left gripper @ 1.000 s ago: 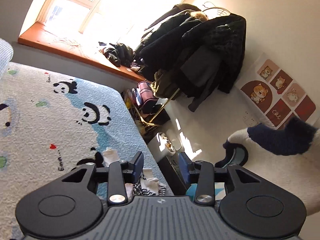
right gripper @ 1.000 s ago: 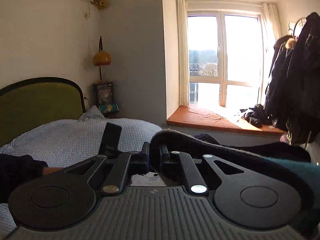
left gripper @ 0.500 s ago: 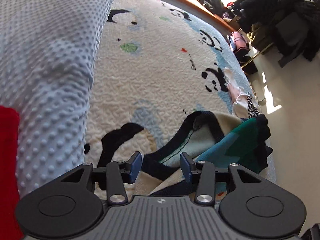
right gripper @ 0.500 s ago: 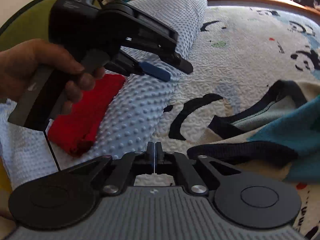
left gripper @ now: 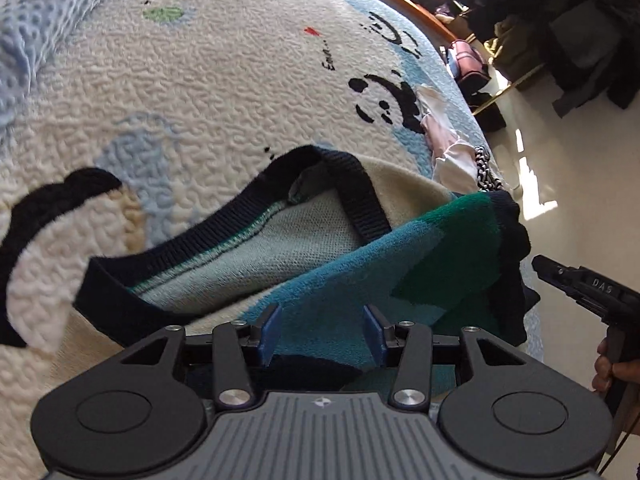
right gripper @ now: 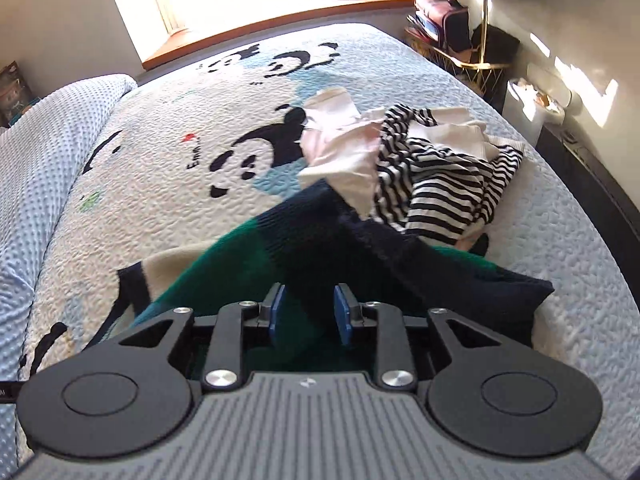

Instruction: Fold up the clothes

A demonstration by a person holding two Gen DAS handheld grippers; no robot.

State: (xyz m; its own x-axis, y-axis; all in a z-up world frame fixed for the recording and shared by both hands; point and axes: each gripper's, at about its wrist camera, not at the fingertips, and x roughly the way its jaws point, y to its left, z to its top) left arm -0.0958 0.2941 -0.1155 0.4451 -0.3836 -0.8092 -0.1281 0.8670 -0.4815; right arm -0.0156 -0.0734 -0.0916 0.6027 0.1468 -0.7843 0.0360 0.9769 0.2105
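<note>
I am looking down on the bed [left gripper: 200, 92], its panda-print quilt spreading out under both cameras. At far left in the right wrist view, a pale blue dimpled blanket [right gripper: 44, 152] is lying along the edge of the bed. The sweater [left gripper: 360, 280], in cream, teal, green and navy blocks with a dark ribbed neckband, is lying crumpled on the quilt, its neck opening facing up in the left wrist view.

My left gripper [left gripper: 322, 330] is hovering low over the teal part of the sweater, jaws standing about half open after widening a little; I am seeing fabric beneath them, but the pads are not pressing on it. My right gripper [right gripper: 310, 314] is pointing down over the green and navy part, its jaws having just been opening to a narrow gap; knit is showing between the blue pads, though I cannot tell whether they are touching it.

Further right, a pink and white garment [right gripper: 340, 140] and a black-and-white striped top [right gripper: 444, 176] are lying in a heap just beyond the sweater. At the right edge of the left view, a hand [left gripper: 612, 372] is gripping the other gripper's handle.
</note>
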